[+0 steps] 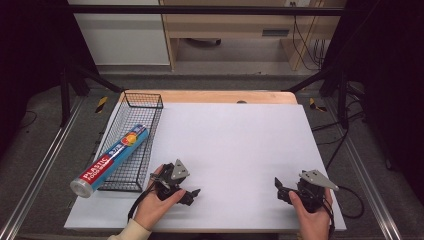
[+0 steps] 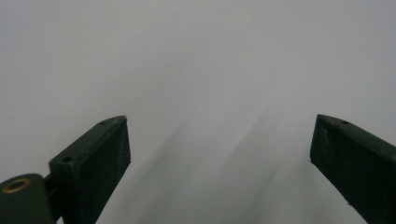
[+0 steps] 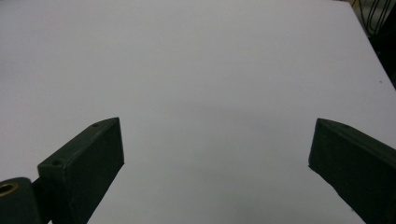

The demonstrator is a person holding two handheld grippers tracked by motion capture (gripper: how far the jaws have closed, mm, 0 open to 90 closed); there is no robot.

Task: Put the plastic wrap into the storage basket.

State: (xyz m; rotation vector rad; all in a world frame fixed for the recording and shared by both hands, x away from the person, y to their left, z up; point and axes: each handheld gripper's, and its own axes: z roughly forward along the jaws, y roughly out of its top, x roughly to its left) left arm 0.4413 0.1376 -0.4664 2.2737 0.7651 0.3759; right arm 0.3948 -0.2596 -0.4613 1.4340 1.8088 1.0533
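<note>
Grippers, my left gripper [image 1: 192, 192] and right gripper [image 1: 281, 186], rest empty with jaws spread on the white board [image 1: 240, 145], probably waiting; the roll [image 1: 111, 159] lies across the basket [image 1: 131, 107].

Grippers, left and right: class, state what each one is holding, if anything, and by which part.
Nothing is held. The left gripper and right gripper both have jaws wide apart over the bare white board. The plastic food wrap roll lies untouched in the wire basket.

The roll [image 1: 111, 160] hides part of the basket [image 1: 131, 142] floor; its small print is unreadable.
</note>
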